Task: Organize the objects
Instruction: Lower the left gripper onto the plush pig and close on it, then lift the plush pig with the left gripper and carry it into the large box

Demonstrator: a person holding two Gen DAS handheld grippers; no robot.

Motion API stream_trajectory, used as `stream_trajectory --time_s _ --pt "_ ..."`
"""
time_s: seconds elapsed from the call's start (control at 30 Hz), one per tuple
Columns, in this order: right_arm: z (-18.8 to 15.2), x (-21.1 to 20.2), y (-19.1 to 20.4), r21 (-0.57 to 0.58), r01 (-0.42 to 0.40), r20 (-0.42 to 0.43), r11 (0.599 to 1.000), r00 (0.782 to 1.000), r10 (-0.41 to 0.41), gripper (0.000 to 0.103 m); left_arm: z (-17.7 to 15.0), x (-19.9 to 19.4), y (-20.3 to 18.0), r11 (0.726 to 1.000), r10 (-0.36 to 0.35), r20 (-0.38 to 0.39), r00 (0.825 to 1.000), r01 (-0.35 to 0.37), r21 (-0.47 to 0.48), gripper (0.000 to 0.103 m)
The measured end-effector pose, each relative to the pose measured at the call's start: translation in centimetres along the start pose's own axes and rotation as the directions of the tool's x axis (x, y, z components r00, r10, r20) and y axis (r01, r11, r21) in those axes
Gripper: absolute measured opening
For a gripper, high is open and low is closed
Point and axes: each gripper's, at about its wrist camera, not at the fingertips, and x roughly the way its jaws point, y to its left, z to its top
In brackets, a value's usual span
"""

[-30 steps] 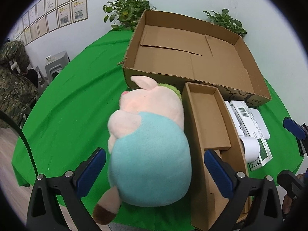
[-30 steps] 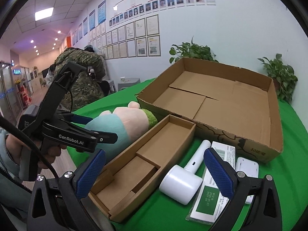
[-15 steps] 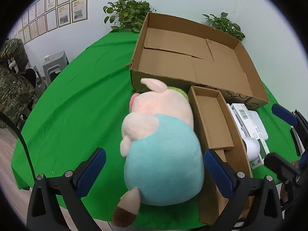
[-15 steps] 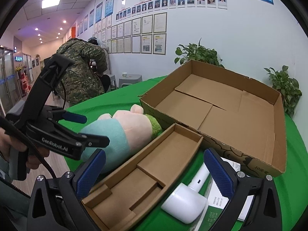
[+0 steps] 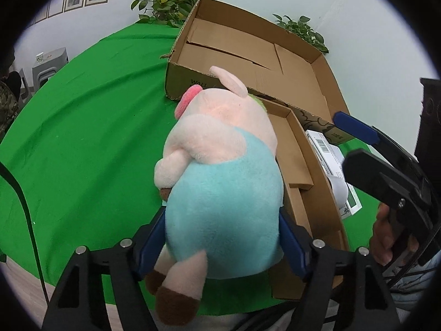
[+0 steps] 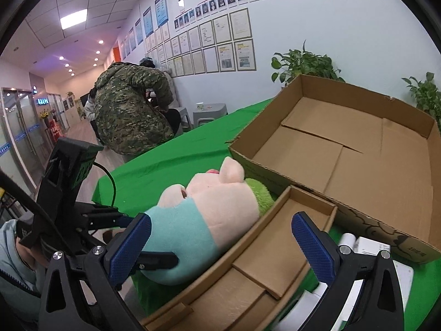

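A plush pig (image 5: 220, 165) in a light blue shirt lies on the green table (image 5: 82, 138). My left gripper (image 5: 220, 242) is shut on the plush pig's blue body, its blue pads pressing both sides. The pig also shows in the right wrist view (image 6: 204, 220). My right gripper (image 6: 220, 242) is open and empty above a long narrow cardboard tray (image 6: 261, 262) that lies next to the pig. A large open cardboard box (image 5: 261, 55) stands behind, with nothing in it.
A white roll-shaped object (image 5: 337, 190) and flat white packets (image 5: 325, 149) lie right of the narrow tray (image 5: 297, 171). Potted plants (image 5: 165, 0) stand at the wall. A person in camouflage (image 6: 129, 115) stands beyond the table's left edge.
My left gripper has moved forward and closed on the plush pig's body. My right gripper has moved in over the narrow tray, staying open.
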Motion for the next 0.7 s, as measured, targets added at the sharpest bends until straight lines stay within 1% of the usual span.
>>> stream_trajectory --time_s 0.13,0.27,0.33,0.43,0.5,0.63,0.7 --pt "0.6 1.8 0.7 0.025 -0.073 -0.021 0.997 0.997 0.073 0.103 -0.7 -0.8 0.6 1.0 0.001 0.015 1.0 0.0 -0.019 0.066" --pt "1.2 3.8 1.5 0.084 -0.158 -0.047 0.984 0.986 0.162 0.103 -1.8 -1.7 1.3 0.999 0.007 0.035 0.999 -0.006 -0.044 0.064" --pt "1.4 5.1 1.5 0.139 -0.192 -0.067 0.971 0.977 0.203 0.103 -2.3 -2.1 1.6 0.999 0.002 0.045 0.999 0.0 -0.053 0.063" --pt "1.8 7.5 1.3 0.262 -0.23 -0.11 0.937 0.958 0.266 0.103 -3.3 -2.8 1.9 0.998 -0.008 0.064 0.998 0.012 -0.065 0.063" --pt "1.8 8.9 1.5 0.308 -0.232 -0.145 0.923 0.947 0.286 0.103 -4.0 -3.1 2.1 0.997 -0.011 0.083 0.996 0.018 -0.075 0.062" --pt "1.1 11.6 2.9 0.34 -0.176 -0.223 0.924 0.939 0.262 0.103 -4.4 -3.3 2.4 0.996 -0.031 0.105 0.994 0.039 -0.079 0.061" --pt "0.2 12.6 3.5 0.374 -0.16 -0.241 0.913 0.934 0.262 0.103 -4.5 -3.3 2.5 0.996 -0.038 0.11 0.993 0.047 -0.078 0.061"
